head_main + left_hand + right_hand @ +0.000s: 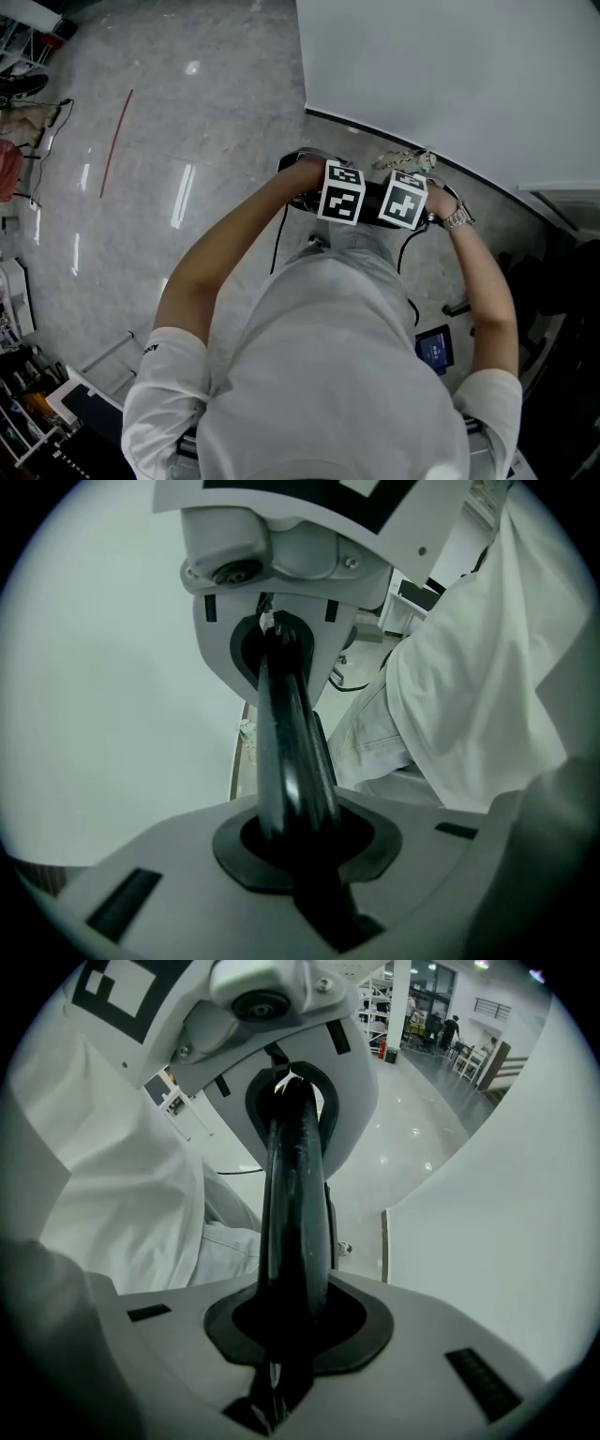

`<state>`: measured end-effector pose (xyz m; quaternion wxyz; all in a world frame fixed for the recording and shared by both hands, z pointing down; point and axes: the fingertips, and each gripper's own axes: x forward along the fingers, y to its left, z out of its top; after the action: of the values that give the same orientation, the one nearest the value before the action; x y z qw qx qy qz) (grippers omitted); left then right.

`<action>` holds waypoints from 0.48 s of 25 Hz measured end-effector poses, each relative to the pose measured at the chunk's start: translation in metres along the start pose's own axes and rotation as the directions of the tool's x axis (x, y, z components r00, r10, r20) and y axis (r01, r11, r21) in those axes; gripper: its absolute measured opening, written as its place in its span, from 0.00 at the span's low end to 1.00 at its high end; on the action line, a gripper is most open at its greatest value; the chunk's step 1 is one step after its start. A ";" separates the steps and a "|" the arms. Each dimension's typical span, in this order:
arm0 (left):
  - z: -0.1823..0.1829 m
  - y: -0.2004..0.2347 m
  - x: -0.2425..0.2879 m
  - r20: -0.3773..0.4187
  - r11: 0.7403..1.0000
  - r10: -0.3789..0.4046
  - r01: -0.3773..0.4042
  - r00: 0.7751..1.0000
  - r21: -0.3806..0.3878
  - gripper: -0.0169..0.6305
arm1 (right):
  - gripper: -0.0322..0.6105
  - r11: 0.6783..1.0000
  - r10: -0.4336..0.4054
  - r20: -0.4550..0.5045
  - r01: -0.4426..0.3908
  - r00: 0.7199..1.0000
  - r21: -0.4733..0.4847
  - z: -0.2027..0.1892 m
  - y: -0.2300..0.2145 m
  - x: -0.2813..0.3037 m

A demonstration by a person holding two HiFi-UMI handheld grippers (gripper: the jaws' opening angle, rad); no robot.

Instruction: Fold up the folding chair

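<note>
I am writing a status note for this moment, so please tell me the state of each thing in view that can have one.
left tool: shut on the black bar.
right tool: shut on the same black bar.
black bar: clamped by both tools, running straight from one to the other.
folding chair beyond that bar: hidden under the person; folded or not cannot be told.

Black-and-white square patterns are being displayed on the cubes of the left hand-held gripper (342,192) and the right hand-held gripper (405,200), their bodies being shown in pale grey. The folding chair (291,752) is being seen as glossy black. The floor (187,112) is being shown in mottled grey with a thin red line (116,142), the surface (450,75) in white edged with black. A white shirt (328,375) is being worn.
</note>
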<state>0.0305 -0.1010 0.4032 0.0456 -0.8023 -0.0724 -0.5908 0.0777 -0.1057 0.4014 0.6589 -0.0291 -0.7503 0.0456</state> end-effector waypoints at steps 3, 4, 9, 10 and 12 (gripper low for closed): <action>-0.018 0.026 -0.003 0.003 1.000 0.001 -0.001 1.000 -0.017 0.13 | 0.14 1.000 0.010 -0.002 -0.010 1.000 -0.024 0.014 -0.030 0.000; -0.023 0.036 -0.005 0.004 1.000 -0.006 0.006 1.000 -0.022 0.13 | 0.14 0.999 0.020 -0.003 -0.020 1.000 -0.032 0.019 -0.041 -0.002; -0.038 0.086 -0.011 0.008 0.997 -0.056 0.056 0.998 -0.050 0.13 | 0.14 0.994 0.085 -0.006 -0.085 0.996 -0.067 0.029 -0.096 -0.009; -0.041 0.097 -0.012 0.010 0.996 -0.064 0.064 0.998 -0.058 0.13 | 0.13 0.993 0.095 -0.002 -0.095 0.995 -0.068 0.030 -0.108 -0.010; -0.049 0.122 -0.014 0.009 0.995 -0.077 0.077 0.997 -0.069 0.13 | 0.13 0.992 0.110 0.009 -0.109 0.994 -0.054 0.034 -0.136 -0.013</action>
<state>0.0012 -0.2304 0.4056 -0.0053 -0.8019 -0.0828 -0.5917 0.0477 -0.2437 0.3992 0.6500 -0.0878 -0.7523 0.0617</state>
